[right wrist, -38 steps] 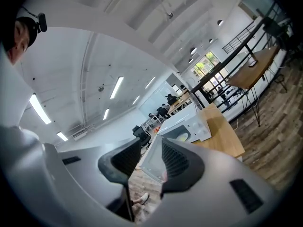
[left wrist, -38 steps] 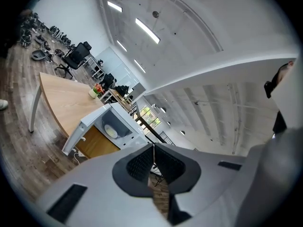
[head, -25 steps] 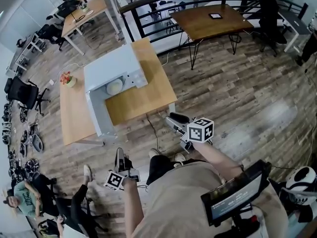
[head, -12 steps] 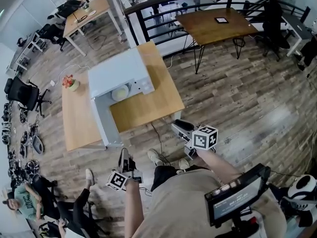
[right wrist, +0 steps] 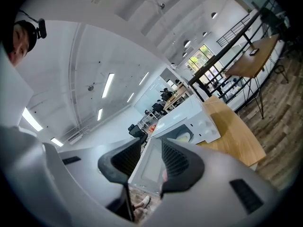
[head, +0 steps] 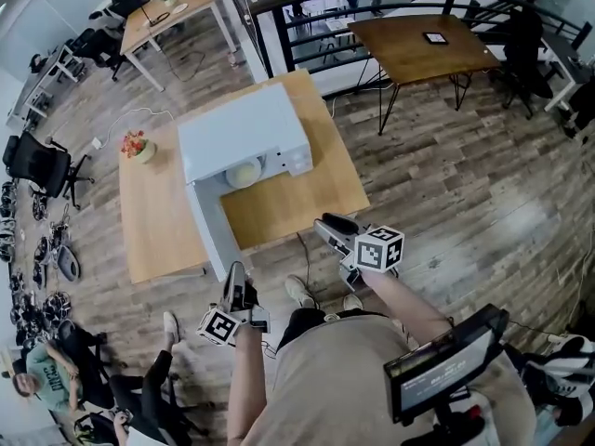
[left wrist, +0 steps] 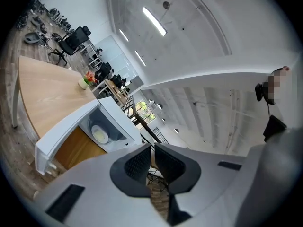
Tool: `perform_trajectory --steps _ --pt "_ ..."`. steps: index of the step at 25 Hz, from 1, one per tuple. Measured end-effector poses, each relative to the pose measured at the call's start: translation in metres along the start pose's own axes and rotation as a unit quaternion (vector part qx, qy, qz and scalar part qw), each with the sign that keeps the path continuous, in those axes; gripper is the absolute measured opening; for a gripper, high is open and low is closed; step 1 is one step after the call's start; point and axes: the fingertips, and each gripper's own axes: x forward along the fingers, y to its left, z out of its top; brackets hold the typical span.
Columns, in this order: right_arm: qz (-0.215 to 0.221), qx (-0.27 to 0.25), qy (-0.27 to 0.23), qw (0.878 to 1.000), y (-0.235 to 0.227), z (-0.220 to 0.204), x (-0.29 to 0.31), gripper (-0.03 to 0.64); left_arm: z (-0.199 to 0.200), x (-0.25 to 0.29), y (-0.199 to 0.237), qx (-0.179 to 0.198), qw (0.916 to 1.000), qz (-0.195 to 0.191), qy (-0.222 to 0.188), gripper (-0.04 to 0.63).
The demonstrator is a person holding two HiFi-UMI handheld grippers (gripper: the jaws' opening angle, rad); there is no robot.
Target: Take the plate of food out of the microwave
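Observation:
A white microwave stands on a wooden table, its door swung open toward me. Inside sits a pale plate of food. Both grippers hang in front of the table's near edge, well short of the microwave. My left gripper is shut and empty; in its own view the microwave and plate lie beyond the shut left gripper. My right gripper is open with nothing between its jaws; through the right gripper I see the open door and the plate.
A small pot of flowers stands on the table's left part. A second wooden table and a black railing lie behind. Office chairs line the left side, and a seated person is at the lower left.
The table and microwave have shifted down and right in the head view as I came closer. Both grippers stay held out in front, jaws unchanged.

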Motion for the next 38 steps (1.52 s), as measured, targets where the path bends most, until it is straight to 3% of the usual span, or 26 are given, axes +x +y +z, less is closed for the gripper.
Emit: perform_trajectory --steps 4,8,10,19,25,38 --pt "-0.011 -0.002 0.001 1.000 0.005 0.007 0.044 0.141 0.036 0.019 0.014 0.016 0.9997 -0.017 0.004 0.006" --pt "-0.031 -0.003 -0.002 1.000 0.008 0.017 0.081 0.141 0.061 0.033 0.032 -0.043 0.9985 -0.033 0.002 0.006" --pt "-0.038 -0.005 -0.007 0.999 0.010 0.022 0.097 0.141 0.074 0.041 0.040 -0.053 0.9978 -0.040 0.004 0.006" --pt "-0.056 -0.007 -0.024 0.998 0.010 0.031 0.151 0.141 0.108 0.071 0.058 -0.034 0.9973 -0.057 0.032 0.006" --pt "-0.038 -0.012 0.006 0.999 0.002 0.040 0.186 0.141 0.116 0.092 0.065 -0.040 0.9980 -0.041 0.025 0.006" --pt "0.006 -0.011 0.101 0.995 -0.041 0.050 0.254 0.141 0.123 0.140 0.077 -0.043 0.9983 0.035 -0.015 0.008"
